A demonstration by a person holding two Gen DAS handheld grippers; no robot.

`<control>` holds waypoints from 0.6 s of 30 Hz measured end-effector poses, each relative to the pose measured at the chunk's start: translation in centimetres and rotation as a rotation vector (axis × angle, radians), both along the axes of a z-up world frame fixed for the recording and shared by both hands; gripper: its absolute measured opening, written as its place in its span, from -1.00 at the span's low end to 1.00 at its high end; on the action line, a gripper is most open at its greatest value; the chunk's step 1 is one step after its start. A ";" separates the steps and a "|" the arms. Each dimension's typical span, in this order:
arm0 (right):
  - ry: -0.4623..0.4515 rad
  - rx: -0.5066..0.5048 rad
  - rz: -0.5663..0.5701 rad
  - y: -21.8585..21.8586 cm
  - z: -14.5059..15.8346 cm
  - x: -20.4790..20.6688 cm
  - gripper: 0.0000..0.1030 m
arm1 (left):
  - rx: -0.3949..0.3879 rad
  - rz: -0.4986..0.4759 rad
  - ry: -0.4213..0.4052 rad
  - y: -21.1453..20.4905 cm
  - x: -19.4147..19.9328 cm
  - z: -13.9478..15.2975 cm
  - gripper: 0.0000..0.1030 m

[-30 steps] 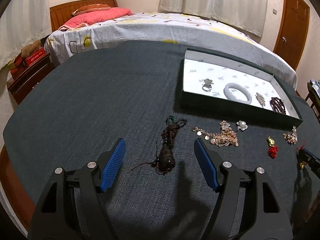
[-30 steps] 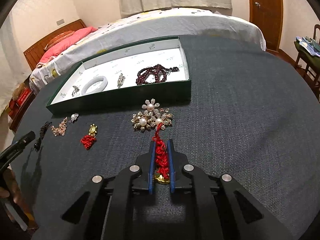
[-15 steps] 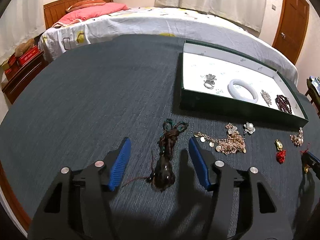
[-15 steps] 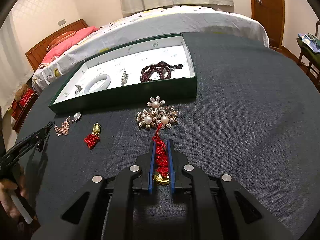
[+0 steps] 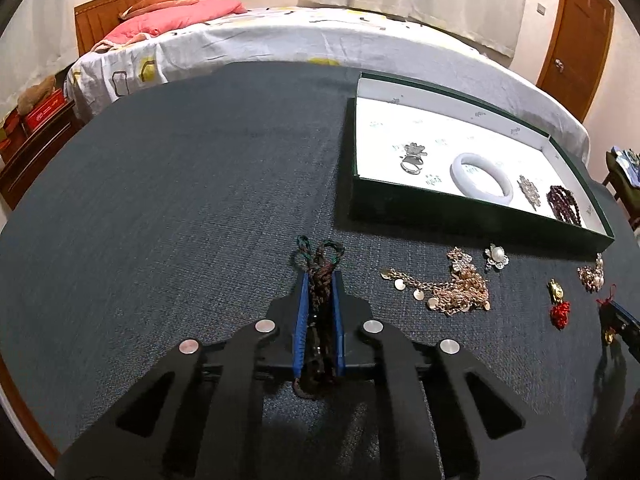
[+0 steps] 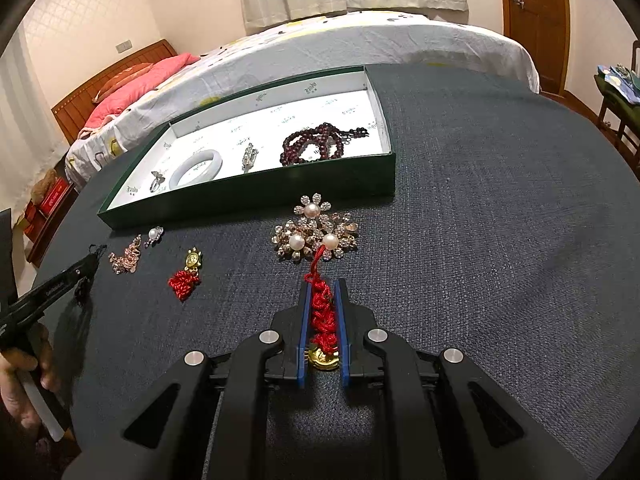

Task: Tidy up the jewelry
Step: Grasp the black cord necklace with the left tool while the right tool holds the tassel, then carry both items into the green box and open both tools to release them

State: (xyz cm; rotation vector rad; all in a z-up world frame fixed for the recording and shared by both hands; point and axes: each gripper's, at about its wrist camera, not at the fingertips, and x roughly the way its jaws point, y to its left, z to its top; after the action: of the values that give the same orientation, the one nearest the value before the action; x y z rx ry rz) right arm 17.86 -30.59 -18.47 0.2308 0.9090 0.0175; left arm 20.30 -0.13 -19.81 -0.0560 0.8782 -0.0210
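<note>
My left gripper is shut on a dark braided cord bracelet lying on the dark table. My right gripper is shut on a red knotted charm with a gold piece. A green tray with white lining holds a silver ring, a white bangle, a small brooch and a dark red bead strand. The tray lies beyond my right gripper too. On the table lie a gold coin chain, a pearl flower, a second red charm and a pearl brooch cluster.
A bed with a pink pillow stands behind the table. A wooden door is at the right. A bedside cabinet stands at the left. The left gripper shows at the left edge of the right wrist view.
My left gripper moved forward over the dark cord bracelet and closed on it. My right gripper stayed shut on the red charm and shifted slightly.
</note>
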 end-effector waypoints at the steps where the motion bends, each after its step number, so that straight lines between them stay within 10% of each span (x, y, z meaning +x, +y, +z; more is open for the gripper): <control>1: -0.001 0.000 -0.001 0.1 0.0 0.0 -0.77 | 0.001 0.001 -0.002 0.0 -0.1 0.0 -0.79; 18: -0.098 0.002 -0.010 0.2 3.1 -1.6 -0.77 | 0.015 -0.039 -0.114 -1.2 -3.5 3.9 -0.81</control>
State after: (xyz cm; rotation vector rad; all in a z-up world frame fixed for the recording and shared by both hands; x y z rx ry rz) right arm 16.27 -30.39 -15.40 0.2343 0.8102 0.0202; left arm 16.84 -1.38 -15.95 -0.0235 0.7651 -0.0534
